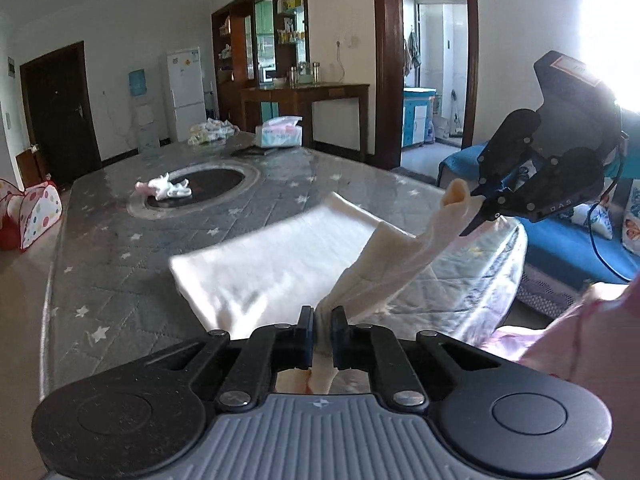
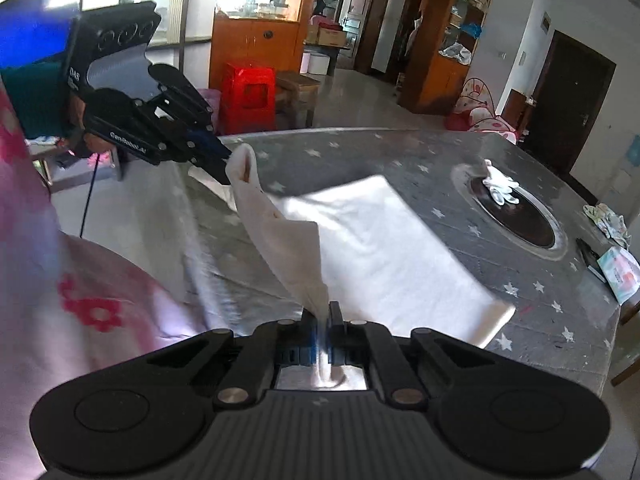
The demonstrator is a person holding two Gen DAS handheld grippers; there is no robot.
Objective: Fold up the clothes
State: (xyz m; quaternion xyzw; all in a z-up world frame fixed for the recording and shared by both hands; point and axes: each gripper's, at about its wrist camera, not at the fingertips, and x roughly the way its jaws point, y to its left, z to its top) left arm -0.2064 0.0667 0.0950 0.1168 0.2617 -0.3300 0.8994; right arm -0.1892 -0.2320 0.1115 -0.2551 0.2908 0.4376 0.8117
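A white garment [image 1: 272, 264] lies partly flat on the grey star-patterned table [image 1: 120, 280], near its front edge. A cream edge of the garment [image 1: 400, 256] is lifted and stretched taut between both grippers. My left gripper [image 1: 323, 316] is shut on one end of it, at the bottom of the left wrist view. My right gripper [image 1: 478, 216] pinches the other end, raised above the table's right corner. In the right wrist view the right gripper [image 2: 325, 312] is shut on the cloth, the left gripper [image 2: 222, 164] holds the far end, and the garment [image 2: 380, 248] spreads below.
A small white-and-pink garment [image 1: 164, 188] lies on the table's dark round centre [image 2: 520, 220]. A tissue pack [image 1: 279, 132] and a pile of clothes [image 1: 212, 130] sit at the far edge. The person's pink floral clothing [image 2: 80, 280] is close by. A blue sofa [image 1: 560, 240] stands right.
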